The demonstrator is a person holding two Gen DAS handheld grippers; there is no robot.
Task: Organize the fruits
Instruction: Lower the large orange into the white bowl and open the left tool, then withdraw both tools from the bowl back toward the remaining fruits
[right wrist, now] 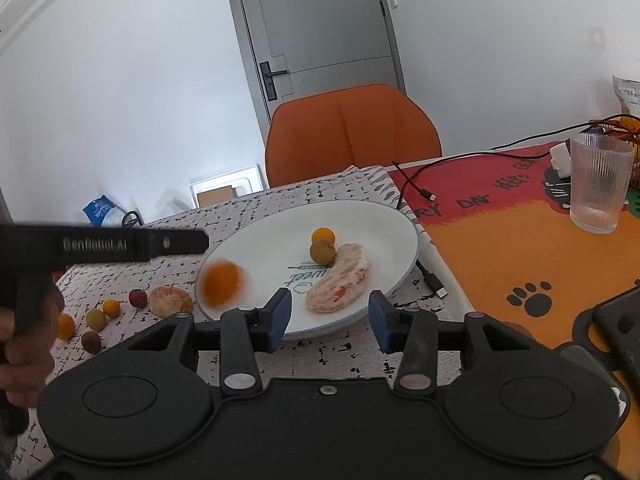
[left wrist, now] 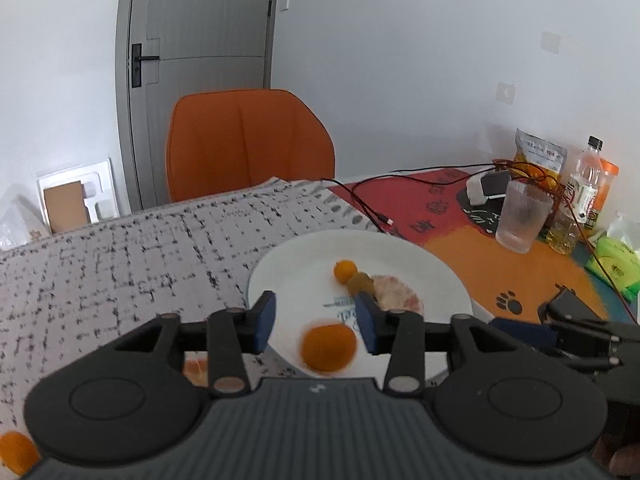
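The left wrist fisheye looks forward and slightly downward along its blue-padded fingers, close above the round white ceramic plate [left wrist: 360, 256], facing the orange upholstered chair [left wrist: 250, 142] and grey door [left wrist: 204, 20]. The right wrist fisheye looks likewise from the plate's near right edge. Both share plate [right wrist: 280, 224], chair, door and ribbed clear glass tumbler [right wrist: 598, 182].

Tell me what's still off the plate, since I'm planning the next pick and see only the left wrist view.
Observer: Six fruits lie on the patterned cloth left of the plate: a peeled mandarin nearest its rim, then five small round ones.
Operator: Is the right gripper holding anything?
Observer: No. The right gripper has its fingers open and empty, at the plate's near rim, by the peeled citrus piece.
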